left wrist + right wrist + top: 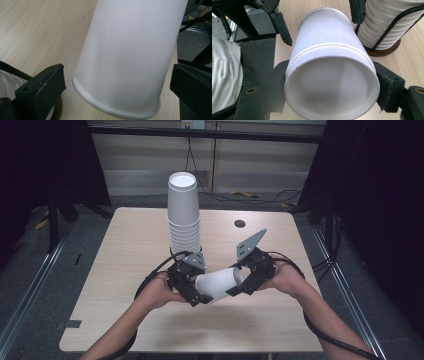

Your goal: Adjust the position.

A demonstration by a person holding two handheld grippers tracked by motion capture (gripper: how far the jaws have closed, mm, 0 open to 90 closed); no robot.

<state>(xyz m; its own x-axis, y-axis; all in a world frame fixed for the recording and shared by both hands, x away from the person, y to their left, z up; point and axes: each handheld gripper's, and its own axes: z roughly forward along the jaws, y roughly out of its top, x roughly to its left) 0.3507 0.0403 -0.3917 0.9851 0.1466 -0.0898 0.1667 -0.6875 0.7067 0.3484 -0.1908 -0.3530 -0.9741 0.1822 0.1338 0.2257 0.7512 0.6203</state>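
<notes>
A: Where does the paper cup [220, 284] lie relative to the jaws?

B: It lies on its side, above the table [125, 250], between the two grippers. The right gripper [332, 85] has its jaws pressed against the cup's sides near the base, one on each flank, so it grips the cup there. The recessed bottom faces that gripper's camera.

A: And the left gripper [117, 90]?

B: Its jaws stand apart on either side of the cup's rolled rim. In the left gripper view there is a clear gap between the left-hand jaw and the rim; the other jaw is at the frame's edge, so contact there is hard to judge. It looks open around the cup.

A: What does one view add?

B: The right gripper view shows a double line around the cup's wall near the base, possibly two cups nested; the high view does not resolve that. It also shows the stack of cups [387, 25] beyond the far jaw, standing in a black wire holder [387, 32] on a round wooden base [384, 51].

A: Counts?

B: Two grippers, one held cup as far as the high view tells, one tall stack, and one dark round hole [240, 223] in the table.
</notes>
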